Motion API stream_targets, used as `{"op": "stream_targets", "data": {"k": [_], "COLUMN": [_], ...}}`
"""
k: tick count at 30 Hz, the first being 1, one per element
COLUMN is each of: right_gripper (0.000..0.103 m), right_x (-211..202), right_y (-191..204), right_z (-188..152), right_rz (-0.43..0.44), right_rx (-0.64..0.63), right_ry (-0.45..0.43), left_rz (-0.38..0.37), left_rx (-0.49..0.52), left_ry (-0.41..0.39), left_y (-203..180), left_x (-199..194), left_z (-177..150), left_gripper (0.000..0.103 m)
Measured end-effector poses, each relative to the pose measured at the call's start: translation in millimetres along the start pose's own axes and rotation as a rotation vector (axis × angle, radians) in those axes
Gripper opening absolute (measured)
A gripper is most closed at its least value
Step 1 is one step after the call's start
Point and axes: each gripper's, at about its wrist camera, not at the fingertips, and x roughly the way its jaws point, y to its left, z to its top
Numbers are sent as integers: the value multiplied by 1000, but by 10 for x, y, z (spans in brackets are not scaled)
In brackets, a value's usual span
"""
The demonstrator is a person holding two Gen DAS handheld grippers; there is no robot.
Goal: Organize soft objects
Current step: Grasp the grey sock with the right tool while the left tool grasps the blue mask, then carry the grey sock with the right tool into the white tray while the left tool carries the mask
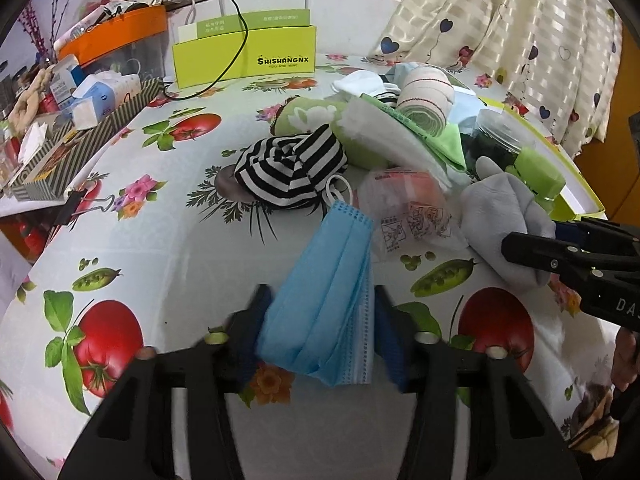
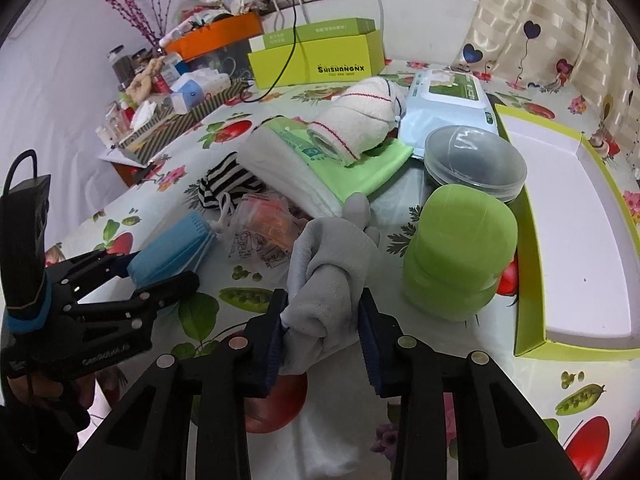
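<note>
Left wrist view: left gripper [image 1: 320, 332] at lower centre, clenched on a folded blue face mask [image 1: 324, 308] lifted above the fruit-print tablecloth [image 1: 168, 264]. Just beyond, mid-frame, a black-and-white striped cloth [image 1: 288, 168]; to its right a clear plastic packet [image 1: 404, 208], then a grey glove [image 1: 508, 216] pinched by the right gripper [image 1: 528, 248] entering from the right edge. Upper right, a rolled white towel [image 1: 424, 96] atop a heap of cloths. Right wrist view: right gripper [image 2: 322, 328] at lower centre, grasping the grey glove [image 2: 332, 264], bunched between the pads. Beside it on the right, a green lidded container [image 2: 460, 252]; far right, an open lime-edged box [image 2: 528, 280]. At left, left gripper [image 2: 160, 276] clamping the blue face mask [image 2: 176, 252].
</note>
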Motion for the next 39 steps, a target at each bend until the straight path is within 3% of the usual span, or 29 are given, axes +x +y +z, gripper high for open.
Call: {"op": "stream_targets", "data": {"k": [4,8,27,39], "right_gripper": [31,31,31,31], "right_x": [-75,-164,-722,-1086], "right_y": [-3,5,38,-323], "right_z": [-26,-47,15,122], "right_rz": [5,7,29,-32], "right_rx": [-7,-14,-63,-35], "right_ry": [-14,-33,-175,-271], "left_rz": [-4,3,2,-47], "left_rx": [-17,-23,-49,21], "left_ry": [3,-3,-140,-198], "left_y": [-14,-49,-223,-662], "left_x": [-26,-69,-510,-581], "left_z": [0,-8,305,686], "left_gripper": [28,24,24,24]}}
